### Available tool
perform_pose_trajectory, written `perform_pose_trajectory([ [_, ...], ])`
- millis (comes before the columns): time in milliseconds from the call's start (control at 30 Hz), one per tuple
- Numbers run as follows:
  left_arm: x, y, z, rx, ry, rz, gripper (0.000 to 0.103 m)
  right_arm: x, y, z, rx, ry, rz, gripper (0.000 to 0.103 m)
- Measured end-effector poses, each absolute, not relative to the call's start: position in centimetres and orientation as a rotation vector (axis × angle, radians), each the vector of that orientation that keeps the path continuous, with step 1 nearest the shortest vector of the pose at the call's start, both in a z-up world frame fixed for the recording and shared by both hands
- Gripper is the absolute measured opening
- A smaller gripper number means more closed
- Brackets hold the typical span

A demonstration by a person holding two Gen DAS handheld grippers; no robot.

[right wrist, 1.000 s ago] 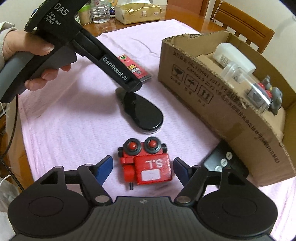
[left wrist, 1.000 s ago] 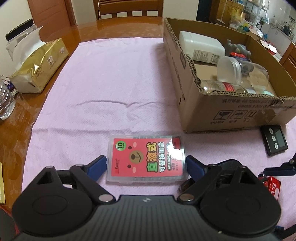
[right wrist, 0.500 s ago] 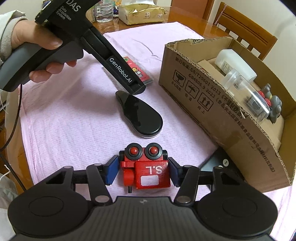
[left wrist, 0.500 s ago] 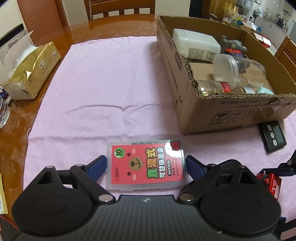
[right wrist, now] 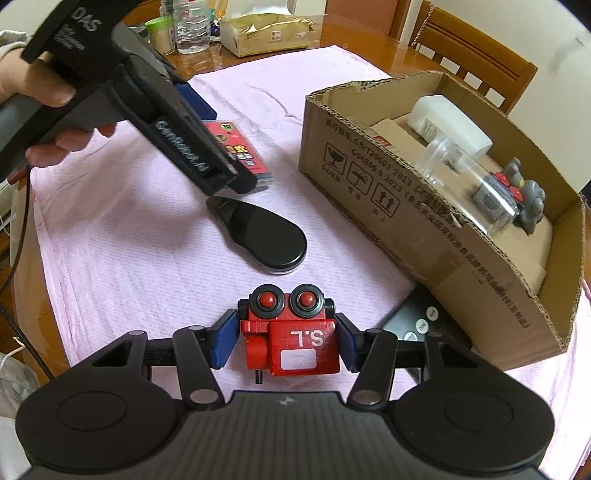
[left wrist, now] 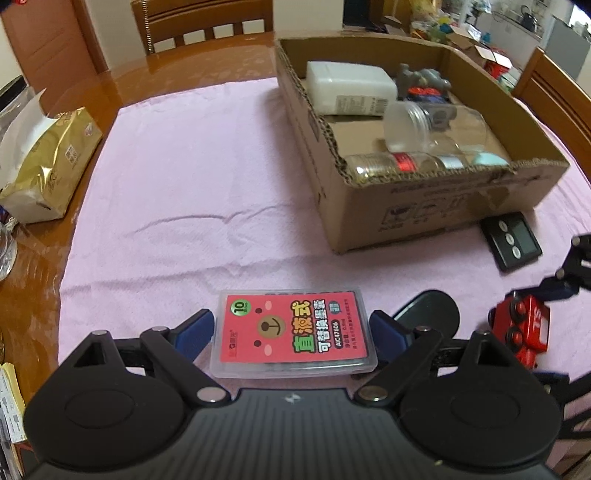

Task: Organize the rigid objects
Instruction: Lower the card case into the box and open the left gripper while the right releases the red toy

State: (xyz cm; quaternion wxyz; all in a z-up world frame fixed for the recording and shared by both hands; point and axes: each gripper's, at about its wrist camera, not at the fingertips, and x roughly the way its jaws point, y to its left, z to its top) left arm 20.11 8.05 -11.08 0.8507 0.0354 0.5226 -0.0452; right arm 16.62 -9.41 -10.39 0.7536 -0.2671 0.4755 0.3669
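My left gripper [left wrist: 291, 328] is shut on a clear flat case with a red bear label [left wrist: 291, 332] and holds it above the pink cloth; the case also shows in the right wrist view [right wrist: 240, 155]. My right gripper [right wrist: 282, 343] is shut on a red toy robot [right wrist: 291, 336] with two round eyes and holds it off the cloth; the robot also shows in the left wrist view [left wrist: 524, 332]. An open cardboard box [left wrist: 436, 206] with a white bottle, clear jars and a grey toy lies ahead to the right, also seen in the right wrist view [right wrist: 424, 225].
A black oval object [right wrist: 262, 236] lies on the pink cloth [left wrist: 207, 177] between the grippers. A black timer with three buttons [left wrist: 511, 242] lies against the box front. A gold tissue pack [left wrist: 40, 166] and water bottles [right wrist: 192, 26] stand at the table's edge. Wooden chairs stand behind.
My right gripper closed on the red robot and lifted it. My left gripper rose with the red-label case, so the box looks farther below.
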Motion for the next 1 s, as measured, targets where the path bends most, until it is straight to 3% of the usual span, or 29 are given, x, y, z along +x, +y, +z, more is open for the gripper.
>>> perform_pose_trajectory([
  [433, 21.4, 8.7, -12.8, 0.036, 1.144, -0.04, 0.094, 16.5, -9.9, -10.3, -0.559, 1.036, 0.784, 0.06],
  [633, 21.4, 8.1, -12.4, 0.062, 1.157, -0.052, 0.088, 16.7, -9.9, -10.1, -0.56, 1.027, 0.767, 0.06],
  [1000, 20.2, 6.8, -7.5, 0.118, 1.117, -0.165, 0.088, 17.1, -10.9, -8.4, -0.541, 1.012, 0.751, 0.06],
])
